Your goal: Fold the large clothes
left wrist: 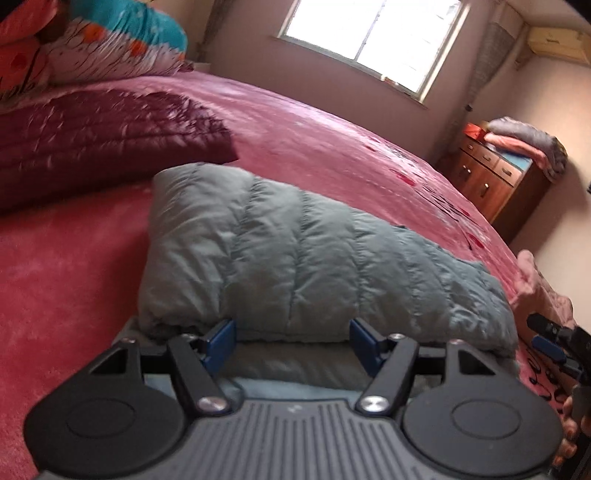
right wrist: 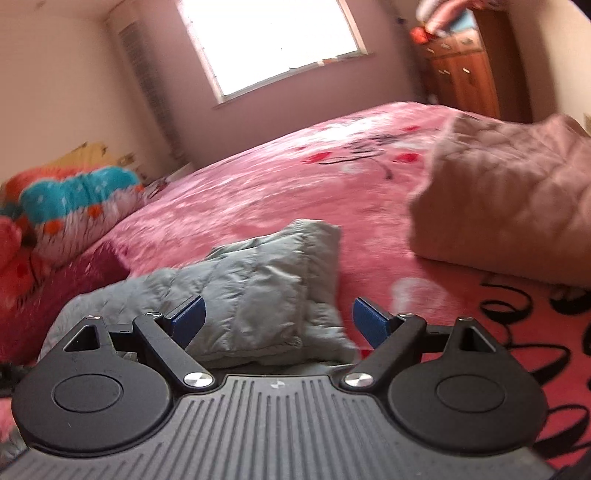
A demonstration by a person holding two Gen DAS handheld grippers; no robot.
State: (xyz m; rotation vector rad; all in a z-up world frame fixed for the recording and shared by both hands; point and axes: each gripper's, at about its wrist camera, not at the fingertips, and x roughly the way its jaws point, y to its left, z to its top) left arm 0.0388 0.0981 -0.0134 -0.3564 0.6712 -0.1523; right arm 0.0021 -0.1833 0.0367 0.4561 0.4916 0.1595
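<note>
A grey quilted down jacket point(left wrist: 295, 251) lies folded in a thick bundle on the pink bedspread point(left wrist: 74, 266). My left gripper point(left wrist: 293, 341) is open, its blue pads at the jacket's near edge with the fabric between them, not clamped. In the right wrist view the same jacket point(right wrist: 258, 288) lies just ahead of my right gripper point(right wrist: 279, 321), which is open and empty, its left pad over the jacket's near edge. The right gripper also shows at the right edge of the left wrist view point(left wrist: 554, 343).
A maroon quilted garment point(left wrist: 92, 140) lies folded at the far left of the bed. A tan quilted garment point(right wrist: 509, 199) lies folded at the right. Colourful bedding point(left wrist: 92, 44) is piled at the bed's head. A wooden cabinet point(left wrist: 495, 181) stands beyond the bed, below a window point(left wrist: 369, 33).
</note>
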